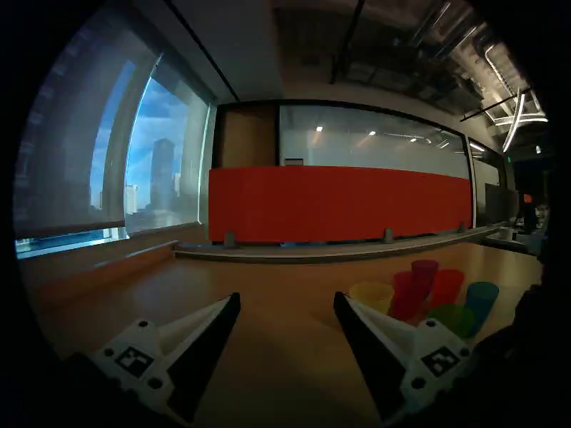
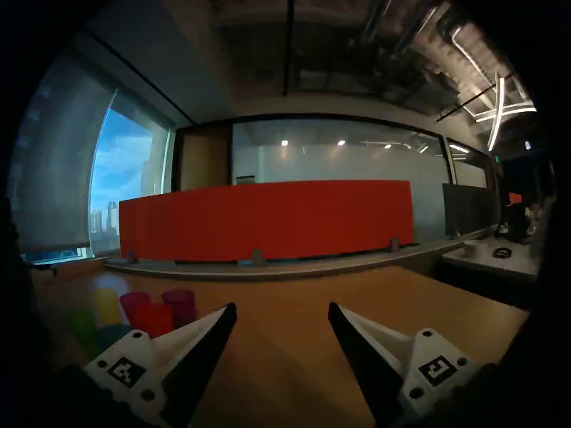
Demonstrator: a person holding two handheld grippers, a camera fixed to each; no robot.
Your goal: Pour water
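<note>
A cluster of coloured plastic cups stands on the wooden table (image 1: 285, 299). In the left gripper view it lies to the right: a yellow cup (image 1: 371, 295), red cups (image 1: 407, 294), a purple cup (image 1: 425, 274), a green cup (image 1: 452, 318) and a teal cup (image 1: 481, 299). My left gripper (image 1: 287, 303) is open, empty, and short of the cups. In the right gripper view the same cups sit at the left: a purple cup (image 2: 179, 305), a red cup (image 2: 152, 318), a yellow cup (image 2: 108, 304). My right gripper (image 2: 282, 312) is open with nothing between its fingers.
A long red partition (image 1: 335, 203) runs along the table's far edge. Large windows (image 1: 153, 171) line the left wall. Another desk (image 2: 492, 260) with dark items stands at the right in the right gripper view.
</note>
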